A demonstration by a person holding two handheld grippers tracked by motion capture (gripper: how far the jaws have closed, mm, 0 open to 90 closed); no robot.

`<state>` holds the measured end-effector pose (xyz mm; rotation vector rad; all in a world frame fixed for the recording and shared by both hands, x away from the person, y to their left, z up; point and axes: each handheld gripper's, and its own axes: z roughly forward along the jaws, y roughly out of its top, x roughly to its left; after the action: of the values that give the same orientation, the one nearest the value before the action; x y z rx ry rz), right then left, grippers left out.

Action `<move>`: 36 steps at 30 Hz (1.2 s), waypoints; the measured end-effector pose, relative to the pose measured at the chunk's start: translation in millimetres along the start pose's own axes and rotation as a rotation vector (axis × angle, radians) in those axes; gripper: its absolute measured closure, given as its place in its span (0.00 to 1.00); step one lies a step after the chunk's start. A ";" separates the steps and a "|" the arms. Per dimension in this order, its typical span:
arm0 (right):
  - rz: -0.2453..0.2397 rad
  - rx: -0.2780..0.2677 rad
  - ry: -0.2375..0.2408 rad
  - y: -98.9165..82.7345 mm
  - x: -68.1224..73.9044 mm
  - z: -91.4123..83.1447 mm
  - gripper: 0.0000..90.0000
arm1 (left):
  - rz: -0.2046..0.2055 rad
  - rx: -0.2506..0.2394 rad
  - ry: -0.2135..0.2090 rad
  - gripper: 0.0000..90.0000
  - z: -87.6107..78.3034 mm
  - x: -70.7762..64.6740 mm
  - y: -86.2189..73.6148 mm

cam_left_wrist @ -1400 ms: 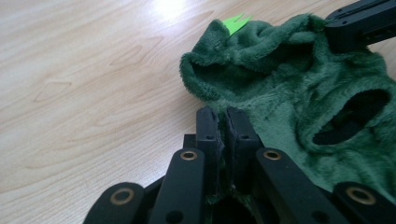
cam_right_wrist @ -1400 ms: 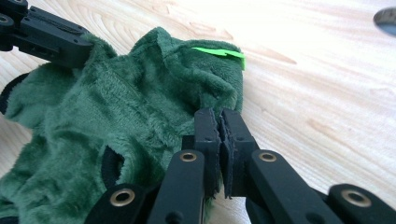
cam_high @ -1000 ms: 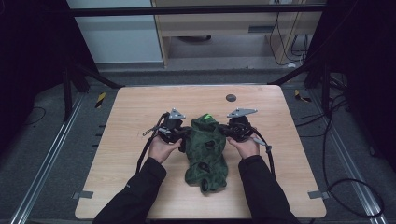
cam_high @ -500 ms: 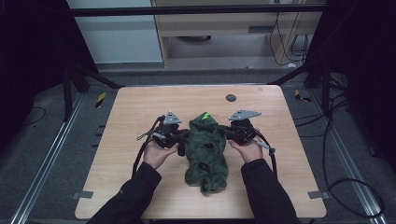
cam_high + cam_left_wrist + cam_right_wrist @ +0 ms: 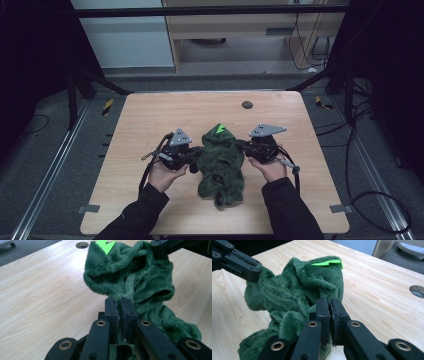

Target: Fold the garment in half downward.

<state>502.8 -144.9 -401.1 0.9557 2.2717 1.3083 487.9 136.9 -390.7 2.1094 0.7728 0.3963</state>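
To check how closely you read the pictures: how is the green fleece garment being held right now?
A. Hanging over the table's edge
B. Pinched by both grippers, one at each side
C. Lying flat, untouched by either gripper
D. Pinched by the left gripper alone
B: the left gripper and the right gripper each have their jaws shut on the green fleece garment, one at each side.

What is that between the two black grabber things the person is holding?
A crumpled green fleece garment with a bright green tag, seen in the high view. The left gripper and right gripper each pinch a side of it.

Both claws, left [image 5: 192, 159] & right [image 5: 240, 145], clamped tight, pointing inward w/ forearms converging
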 end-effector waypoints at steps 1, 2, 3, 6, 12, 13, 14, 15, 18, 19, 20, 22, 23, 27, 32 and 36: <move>0.000 0.000 0.000 0.0 0.0 0.0 0.96 | 0.003 0.000 -0.001 0.95 -0.1 -2.0 -0.8; 0.002 -0.006 0.007 -2.1 0.9 -1.9 0.96 | 0.003 0.003 -0.005 0.95 0.0 -3.4 -1.4; 0.002 -0.006 0.007 -2.1 0.9 -1.9 0.96 | 0.007 0.005 -0.009 0.95 0.5 -5.5 -2.5; -0.005 -0.008 0.011 -7.1 2.5 -3.7 0.96 | 0.019 0.016 -0.011 0.95 1.5 -10.2 -4.9; -0.003 -0.008 0.024 -14.3 3.6 -6.1 0.96 | 0.019 0.028 -0.021 0.95 2.6 -14.5 -11.0; -0.003 -0.008 0.024 -14.3 3.6 -6.1 0.96 | 0.020 0.033 -0.022 0.95 2.7 -15.2 -12.2; -0.005 -0.008 0.031 -16.1 5.3 -7.7 0.96 | 0.016 0.031 -0.027 0.95 2.2 -16.6 -14.6; -0.005 -0.008 0.031 -16.1 5.3 -7.7 0.96 | 0.016 0.031 -0.027 0.95 2.2 -16.6 -14.6; -0.014 -0.012 0.040 -19.7 9.1 -10.5 0.96 | 0.018 0.037 -0.033 0.94 0.3 -20.3 -18.7; -0.014 -0.012 0.040 -19.7 9.1 -10.5 0.96 | 0.018 0.037 -0.033 0.95 0.3 -20.3 -18.7; -0.017 -0.012 0.042 -20.4 9.8 -11.1 0.96 | 0.019 0.037 -0.033 0.95 -0.5 -21.4 -19.9; -0.018 -0.012 0.051 -22.4 12.3 -13.3 0.96 | 0.022 0.038 -0.034 0.95 -2.4 -23.2 -22.8; -0.024 -0.020 0.061 -24.8 15.8 -16.5 0.96 | 0.021 0.036 -0.040 0.94 -4.7 -24.0 -26.1; -0.037 -0.035 0.066 -30.1 22.2 -19.7 0.96 | 0.016 0.040 -0.044 0.94 -6.7 -24.9 -31.6; -0.034 -0.023 0.083 -37.5 25.0 -19.6 0.96 | 0.011 0.057 -0.049 0.94 -7.8 -28.4 -42.1; -0.033 -0.012 0.095 -43.3 28.9 -20.1 0.96 | 0.007 0.072 -0.051 0.94 -6.3 -31.1 -49.3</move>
<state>453.9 -152.1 -427.0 0.8661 2.3372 1.3794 441.9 143.3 -426.5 2.1814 0.7600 0.3211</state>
